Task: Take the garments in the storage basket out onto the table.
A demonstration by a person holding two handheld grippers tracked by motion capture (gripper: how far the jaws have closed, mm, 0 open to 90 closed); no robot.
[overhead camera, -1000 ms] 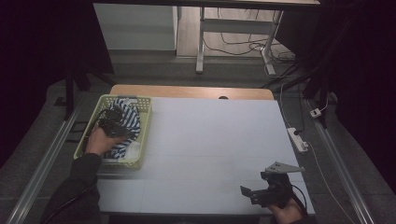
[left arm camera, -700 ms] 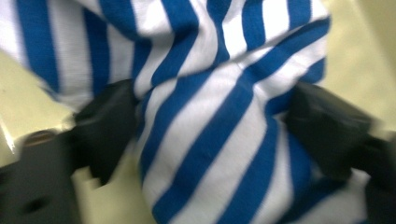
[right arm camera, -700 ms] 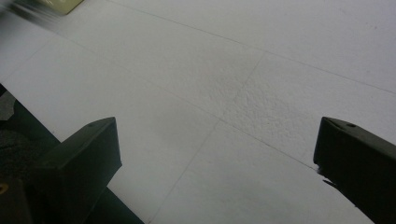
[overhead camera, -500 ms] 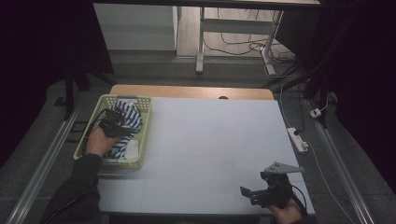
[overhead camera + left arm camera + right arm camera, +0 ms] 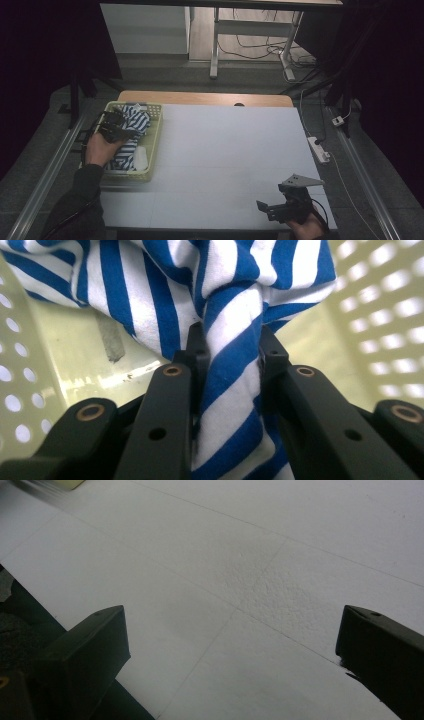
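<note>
Gripping one striped cloth [image 5: 227, 365]

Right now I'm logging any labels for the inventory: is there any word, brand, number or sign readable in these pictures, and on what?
None can be read: the blue-and-white striped cloth, the yellow-green basket, the white table top and the power strip bear no legible text.

Power strip [image 5: 318, 149]: lay off the table's right edge.
Table legs [image 5: 215, 42]: stood beyond the far edge.
Cables [image 5: 260, 50]: trailed on the floor.
</note>
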